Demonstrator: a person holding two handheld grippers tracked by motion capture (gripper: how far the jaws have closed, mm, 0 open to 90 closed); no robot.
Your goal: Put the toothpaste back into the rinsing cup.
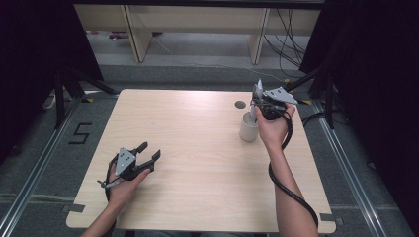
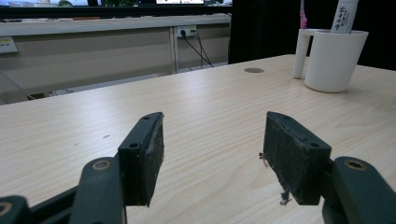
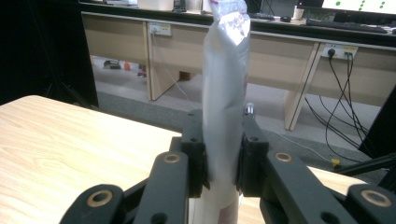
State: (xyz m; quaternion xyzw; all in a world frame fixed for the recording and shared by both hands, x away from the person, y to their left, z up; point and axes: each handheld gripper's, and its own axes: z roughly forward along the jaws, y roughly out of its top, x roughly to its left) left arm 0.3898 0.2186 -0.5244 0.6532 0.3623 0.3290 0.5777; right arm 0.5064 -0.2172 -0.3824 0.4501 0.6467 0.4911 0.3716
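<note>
A: R gripper status?

B: Jaws clamped on a white tube, prob. toothpaste, mid-body. Tube stands upright, lower end down in the white cup at the far right of the table, just near of the round cable hole.

A: How will it handle?

B: Looks light, soft-walled, glossy, so it'll squash and may slip. Best hold is flat across the body, as now; crimped top end is stiffer but thin. Cup's light too, could tip if the tube drags the rim.

A: L gripper?

B: Near left, low over the table, jaws wide apart, nothing btwn them. Well apart from the cup.
</note>
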